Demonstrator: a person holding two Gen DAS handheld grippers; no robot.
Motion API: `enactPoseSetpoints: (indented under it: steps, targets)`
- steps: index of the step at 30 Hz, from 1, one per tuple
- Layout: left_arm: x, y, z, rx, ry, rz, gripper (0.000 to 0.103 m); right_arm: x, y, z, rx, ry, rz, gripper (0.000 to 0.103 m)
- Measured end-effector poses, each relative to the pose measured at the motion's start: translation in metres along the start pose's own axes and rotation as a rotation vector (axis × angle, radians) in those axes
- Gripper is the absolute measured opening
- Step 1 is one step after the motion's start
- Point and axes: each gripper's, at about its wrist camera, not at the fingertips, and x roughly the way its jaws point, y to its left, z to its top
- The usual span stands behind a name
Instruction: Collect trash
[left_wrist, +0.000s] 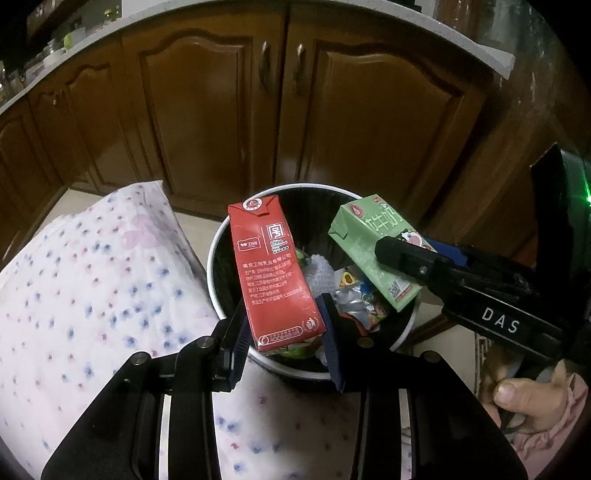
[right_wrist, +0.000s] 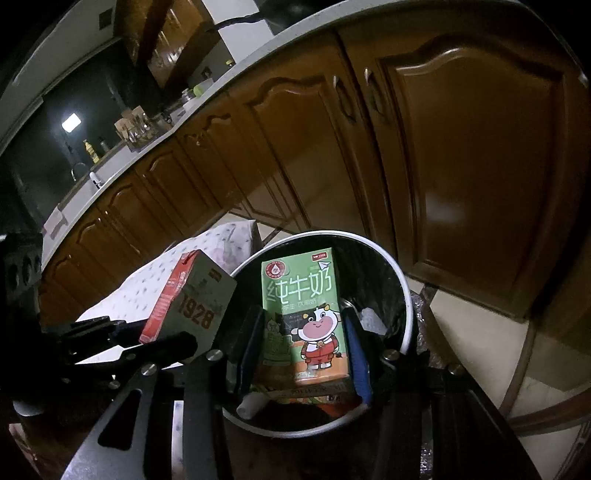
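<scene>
Left gripper (left_wrist: 286, 341) fingers clamp the red carton (left_wrist: 272, 273) at its lower end btwn the blue pads; carton sticks up past the fingertips, over the trash bin (left_wrist: 216, 254). Right gripper (right_wrist: 304, 354) fingers clamp the green milk carton (right_wrist: 308, 306) at both sides, upright btwn them, above the bin w/ wrappers (left_wrist: 364, 302) inside. Floral cloth (left_wrist: 92, 277) lies left of the left fingers.

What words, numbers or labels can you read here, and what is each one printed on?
"1928": red carton, held by left gripper.
"纯牛奶": green carton, held by right gripper.
"DAS": right gripper body.
"4008-68-848", uncertain: red carton's bottom edge.
Red carton's fine print: too small.
</scene>
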Motion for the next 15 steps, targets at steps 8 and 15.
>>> enactPoseSetpoints:
  steps: [8,15]
  targets:
    - [0.006,-0.002,0.004,-0.001,0.012,0.002,0.035,0.004,-0.002,0.003,0.002,0.016,-0.005,0.044]
    - [-0.004,0.006,-0.002,-0.014,-0.012,0.0,0.05,0.001,-0.012,0.004,0.056,0.006,-0.002,0.048]
